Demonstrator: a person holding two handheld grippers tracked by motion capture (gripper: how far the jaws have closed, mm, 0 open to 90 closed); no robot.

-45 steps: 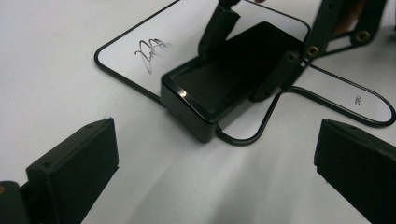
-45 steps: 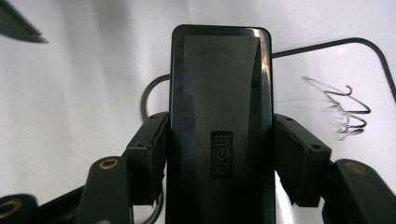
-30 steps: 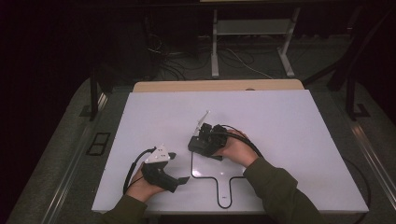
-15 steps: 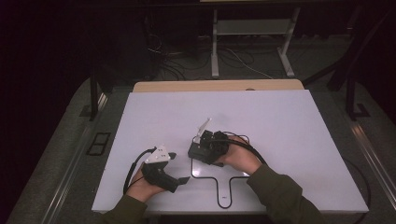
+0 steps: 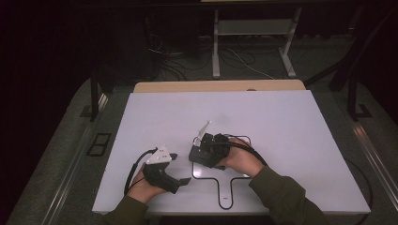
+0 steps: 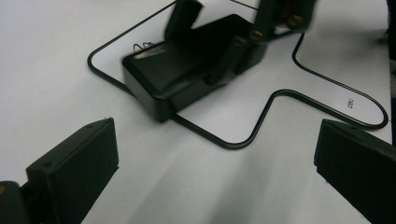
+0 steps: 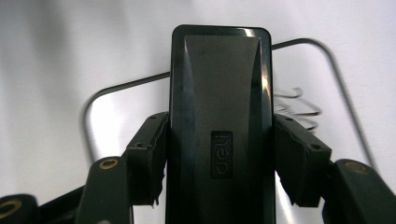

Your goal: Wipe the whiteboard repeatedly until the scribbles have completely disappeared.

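The right gripper (image 7: 219, 154) is clamped on the long sides of a black box (image 7: 219, 121), which sits on the white tabletop (image 5: 263, 112) inside a black outline (image 5: 220, 194) near the front edge. Beside the box lies a small wire spring (image 7: 296, 105). The left gripper (image 6: 219, 168) rests nearer the front left corner, jaws wide apart and holding nothing.

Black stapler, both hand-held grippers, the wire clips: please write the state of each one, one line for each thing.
Black stapler: closed, lying flat on the white table, clamped at both long sides.
Right hand-held gripper: shut on the stapler.
Left hand-held gripper: open, nothing between its jaws, resting on the table.
Wire clips: loose on the table beside the stapler, blurred.
Black outline: drawn on the table, partly covered by the stapler.
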